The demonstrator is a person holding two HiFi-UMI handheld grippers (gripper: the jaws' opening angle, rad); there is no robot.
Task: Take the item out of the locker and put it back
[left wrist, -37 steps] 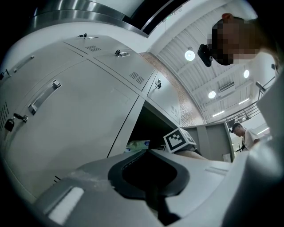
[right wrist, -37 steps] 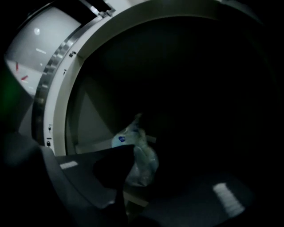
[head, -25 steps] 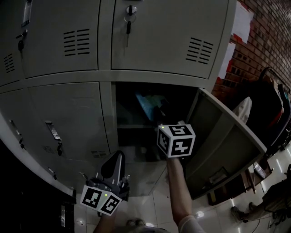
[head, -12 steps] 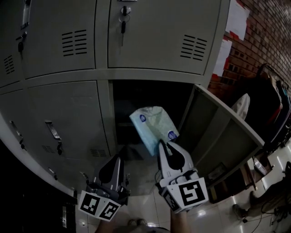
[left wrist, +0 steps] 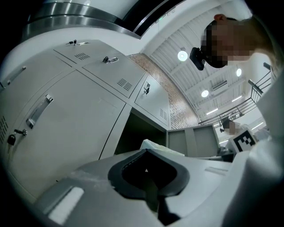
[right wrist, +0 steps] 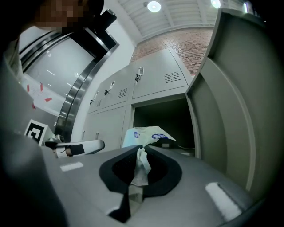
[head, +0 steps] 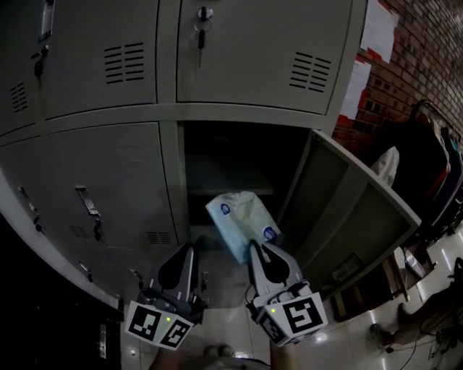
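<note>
Lockers point(head: 108, 159) of grey metal fill my left side, doors closed, a handle point(head: 87, 209) on the lower one. The head view is dim, and the far left edge runs off into black. My left claw point(head: 189, 250) hangs low in front of them, jaws pressed together with nothing between them.

Just right of it my right claw point(head: 255, 247) is clamped tight on a crumpled edge of the bag point(head: 242, 220), a pale blue-white plastic packet with small blue round marks. Its lower end is hidden behind my jaws. The bag sits at the mouth of the open compartment point(head: 231, 155); whether it is fully outside I cannot tell. Inside, only a shelf point(head: 228, 177) shows, and the rest is too dark to make out.

The compartment's door point(head: 340, 209) stands swung out to the right. Above, a key point(head: 203, 36) hangs in the lock of a closed door. Farther right is a brick wall point(head: 427, 50) with white papers point(head: 380, 29) stuck on it, and a dark rack point(head: 438, 173) of things cut off by the frame. The floor point(head: 347, 338) is glossy pale tile. Round lamps point(right wrist: 154, 6) shine in a ribbed white ceiling.
</note>
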